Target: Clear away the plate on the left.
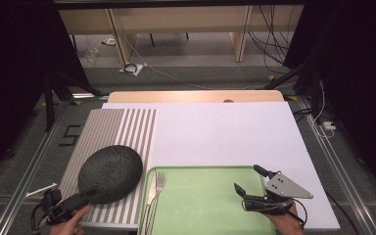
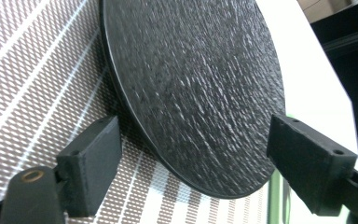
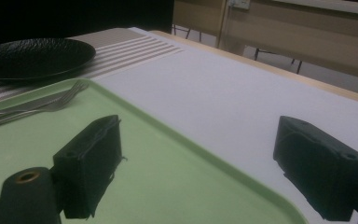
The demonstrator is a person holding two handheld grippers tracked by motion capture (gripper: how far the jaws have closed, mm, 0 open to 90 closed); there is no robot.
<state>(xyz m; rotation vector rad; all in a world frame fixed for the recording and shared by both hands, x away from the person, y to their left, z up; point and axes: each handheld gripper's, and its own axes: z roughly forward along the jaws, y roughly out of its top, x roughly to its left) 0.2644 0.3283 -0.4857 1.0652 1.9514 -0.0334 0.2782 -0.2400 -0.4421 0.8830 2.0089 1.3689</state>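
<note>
Near-left, the black plate (image 1: 110, 173) lay on the striped placemat (image 1: 127, 128), its right edge close to the green tray (image 1: 210, 205). Left gripper (image 1: 89, 195) sat at the plate's near rim; in the left gripper view its jaws stood apart on either side of the plate (image 2: 191, 88), neither pad seen pressing it. Right gripper (image 1: 247, 180) hovered over the tray's right part, jaws wide apart, holding nothing. Fork (image 1: 158, 183) and another utensil, too thin to identify, lay along the tray's left edge.
</note>
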